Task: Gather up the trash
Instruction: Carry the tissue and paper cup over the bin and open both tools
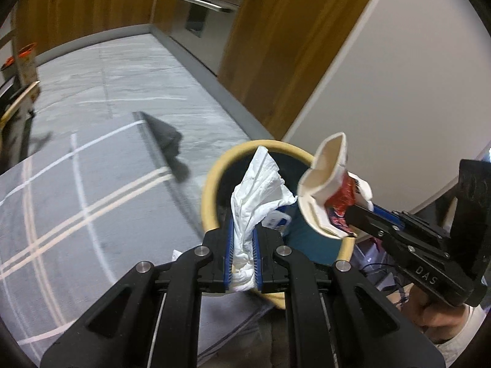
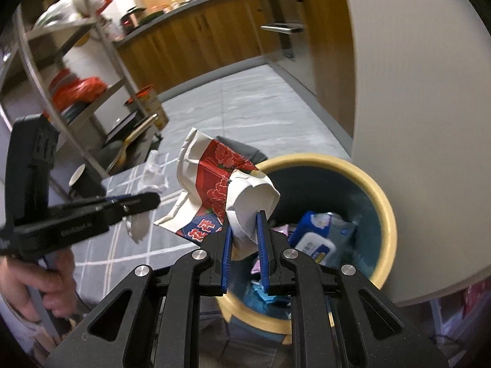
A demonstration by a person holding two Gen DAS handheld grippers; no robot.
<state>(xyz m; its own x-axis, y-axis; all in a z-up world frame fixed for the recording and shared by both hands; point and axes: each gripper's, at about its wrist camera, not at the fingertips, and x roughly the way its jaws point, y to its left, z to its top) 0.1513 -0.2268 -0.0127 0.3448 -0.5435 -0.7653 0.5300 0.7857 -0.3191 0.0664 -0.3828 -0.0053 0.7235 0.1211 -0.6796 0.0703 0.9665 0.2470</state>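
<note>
White tissue (image 1: pixel 257 202) upright, crushed cup (image 2: pixel 227 190) tilted

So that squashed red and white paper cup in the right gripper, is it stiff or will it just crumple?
Probably soft: the paper cup is already creased and flattened where the right gripper pinches it. It looks light, since a thin pinch holds it out over the bin. It likely won't roll, being crushed out of round.

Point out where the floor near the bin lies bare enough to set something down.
Bare grey floor runs between the striped rug and the wooden cabinets. Crowded: the bin already holds wrappers, and the foot of the metal shelf rack is packed with items.
</note>
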